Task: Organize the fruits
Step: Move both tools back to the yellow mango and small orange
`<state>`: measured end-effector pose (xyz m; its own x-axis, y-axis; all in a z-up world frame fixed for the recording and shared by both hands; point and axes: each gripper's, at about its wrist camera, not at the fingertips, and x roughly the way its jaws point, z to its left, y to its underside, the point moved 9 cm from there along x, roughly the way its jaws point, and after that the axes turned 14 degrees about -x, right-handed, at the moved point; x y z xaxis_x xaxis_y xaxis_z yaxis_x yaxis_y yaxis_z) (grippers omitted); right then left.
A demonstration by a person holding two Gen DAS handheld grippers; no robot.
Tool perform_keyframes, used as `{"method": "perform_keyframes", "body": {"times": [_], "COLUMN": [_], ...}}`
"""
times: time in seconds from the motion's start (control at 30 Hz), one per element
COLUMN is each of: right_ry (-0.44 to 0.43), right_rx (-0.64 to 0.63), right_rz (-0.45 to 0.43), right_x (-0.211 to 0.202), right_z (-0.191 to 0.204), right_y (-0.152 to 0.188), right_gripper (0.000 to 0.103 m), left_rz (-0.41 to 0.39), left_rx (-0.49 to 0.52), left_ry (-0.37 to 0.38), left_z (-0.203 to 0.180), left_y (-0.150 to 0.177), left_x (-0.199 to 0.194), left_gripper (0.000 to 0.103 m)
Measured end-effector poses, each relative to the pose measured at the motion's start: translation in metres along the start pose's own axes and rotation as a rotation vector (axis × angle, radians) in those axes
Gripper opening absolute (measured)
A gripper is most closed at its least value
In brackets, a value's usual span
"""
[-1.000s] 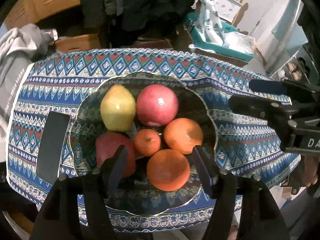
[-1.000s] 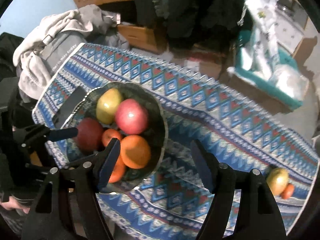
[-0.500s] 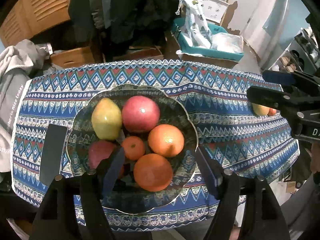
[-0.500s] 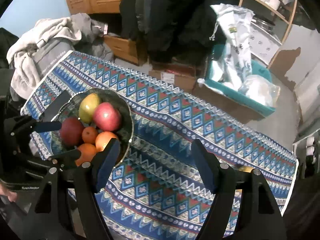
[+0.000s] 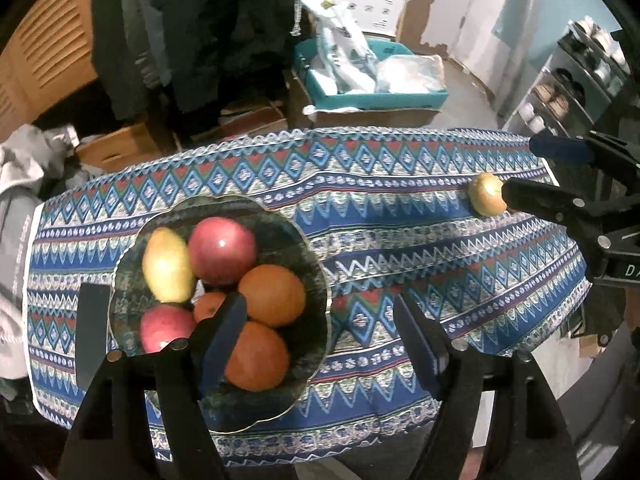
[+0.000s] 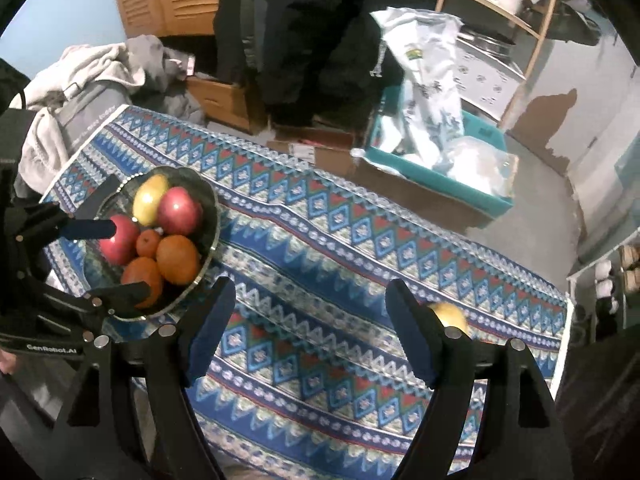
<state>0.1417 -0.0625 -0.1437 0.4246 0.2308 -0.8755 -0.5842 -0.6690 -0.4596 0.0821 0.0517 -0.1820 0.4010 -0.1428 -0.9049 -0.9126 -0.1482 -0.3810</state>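
Heading for the yellow fruit (image 5: 485,194) far right; right gripper (image 6: 310,330) wide open and empty; next we straddle it and bowl (image 5: 312,264) it.

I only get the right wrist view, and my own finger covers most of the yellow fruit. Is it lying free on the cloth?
Observer: Yes. The left wrist view shows the yellow fruit almost whole. It rests on the tablecloth towards the far edge.
Operator: Is anything up against it?
Observer: From that view, the right gripper has its jaws open, and the nearer finger ends right beside the fruit. I cannot tell whether they touch.
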Motion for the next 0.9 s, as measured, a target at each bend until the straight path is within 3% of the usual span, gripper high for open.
{"method": "perform_keyframes", "body": {"times": [0.5,0.63,0.9], "right_ry": [0.046,0.051,0.070], "right_rx": [0.074,0.115,0.245], "right_rz": [-0.005,0.002,0.041], "right_x": [-0.022,-0.021,-0.009], "right_z": [-0.055,-0.078,-0.139], "right_y": [0.051,0.068,0.117], "right_gripper": [0.080,0.080,0.080], "left_rz": [0.000,-0.006,0.022], "left_rx": [0.087,0.108,0.134], "left_ry": [0.004,0.010,0.025], "left_z": [-0.057,-0.075,-0.108], "left_y": [-0.001,-0.003,-0.005], "left_x": [0.009,0.011,0.027], "left_gripper": [0.077,0.083,0.083]}}
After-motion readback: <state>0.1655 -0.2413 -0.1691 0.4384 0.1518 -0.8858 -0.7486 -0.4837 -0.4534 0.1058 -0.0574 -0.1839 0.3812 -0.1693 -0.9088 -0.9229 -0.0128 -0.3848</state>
